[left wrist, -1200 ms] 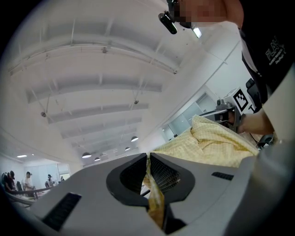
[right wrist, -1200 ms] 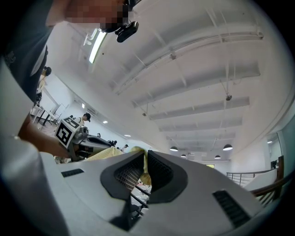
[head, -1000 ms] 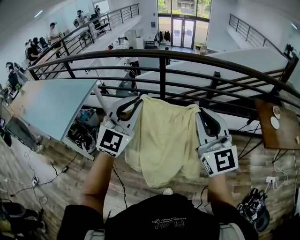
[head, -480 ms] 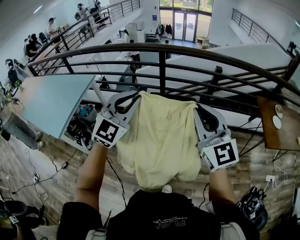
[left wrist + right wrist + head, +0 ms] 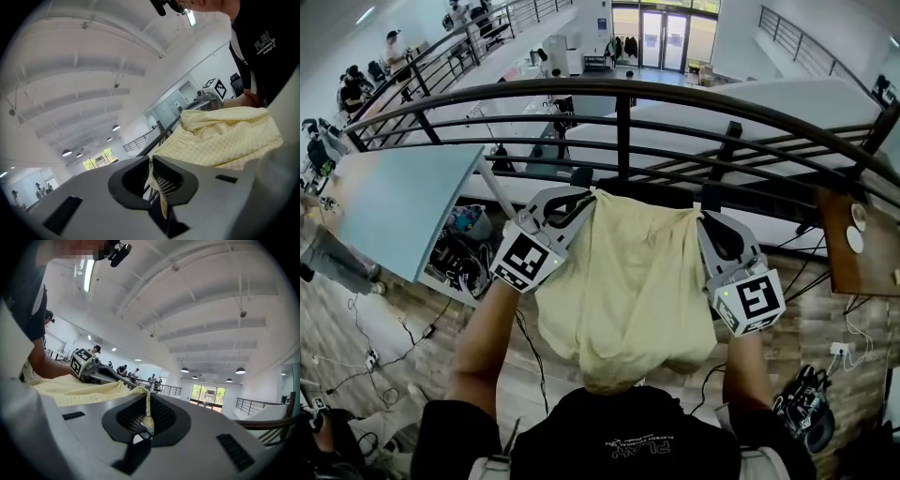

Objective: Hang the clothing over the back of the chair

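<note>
A pale yellow checked garment (image 5: 623, 281) hangs spread between my two grippers in the head view, in front of a black railing. My left gripper (image 5: 581, 199) is shut on its upper left corner; the cloth (image 5: 220, 138) runs out of the jaws in the left gripper view, where that gripper (image 5: 157, 187) pinches a thin fold. My right gripper (image 5: 701, 217) is shut on the upper right corner, and in the right gripper view that gripper (image 5: 146, 420) clamps the yellow fabric (image 5: 79, 390). No chair shows in any view.
A black metal railing (image 5: 623, 103) curves right in front of the grippers, with a drop to a lower floor beyond. A light blue tabletop (image 5: 394, 206) lies left, a brown wooden table (image 5: 862, 248) right. Cables and bags litter the wooden floor (image 5: 356, 328).
Both grippers have kept their hold and lifted the garment a little, drawing it closer to my body. Its lower hem now folds against my chest.
</note>
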`<state>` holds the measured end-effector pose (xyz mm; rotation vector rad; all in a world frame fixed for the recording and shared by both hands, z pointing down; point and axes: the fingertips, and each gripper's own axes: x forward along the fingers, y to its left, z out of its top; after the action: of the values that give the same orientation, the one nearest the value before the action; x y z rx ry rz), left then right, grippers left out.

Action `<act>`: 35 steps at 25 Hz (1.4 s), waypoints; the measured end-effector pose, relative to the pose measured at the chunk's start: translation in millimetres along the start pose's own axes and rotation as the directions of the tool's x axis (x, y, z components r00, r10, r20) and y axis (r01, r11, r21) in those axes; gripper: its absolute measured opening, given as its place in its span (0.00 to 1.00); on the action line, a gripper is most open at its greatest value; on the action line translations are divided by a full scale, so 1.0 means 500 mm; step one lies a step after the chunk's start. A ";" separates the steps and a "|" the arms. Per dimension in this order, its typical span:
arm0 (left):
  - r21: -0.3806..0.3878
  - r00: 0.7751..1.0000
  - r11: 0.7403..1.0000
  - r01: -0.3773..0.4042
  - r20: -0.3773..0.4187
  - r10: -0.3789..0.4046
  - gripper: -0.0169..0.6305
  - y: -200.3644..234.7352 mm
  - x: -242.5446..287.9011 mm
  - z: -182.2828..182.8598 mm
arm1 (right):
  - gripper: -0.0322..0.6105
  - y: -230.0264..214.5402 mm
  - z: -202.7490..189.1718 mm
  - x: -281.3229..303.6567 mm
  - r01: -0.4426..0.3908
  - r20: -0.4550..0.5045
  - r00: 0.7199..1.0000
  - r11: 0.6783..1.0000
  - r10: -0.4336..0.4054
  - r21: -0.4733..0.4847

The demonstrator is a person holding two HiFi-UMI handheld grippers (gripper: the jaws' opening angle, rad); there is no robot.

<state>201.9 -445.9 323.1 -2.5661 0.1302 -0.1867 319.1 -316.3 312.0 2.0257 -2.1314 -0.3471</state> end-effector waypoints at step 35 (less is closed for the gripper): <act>-0.307 0.975 0.952 0.005 -0.210 -0.073 0.08 -0.014 0.103 -0.251 | 0.11 0.030 -0.263 0.050 -0.305 -0.185 0.914 0.912 0.361 0.274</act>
<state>233.0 -513.0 436.9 -2.8503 0.2042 -0.5014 341.6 -346.2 441.6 1.6550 -2.4005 0.1999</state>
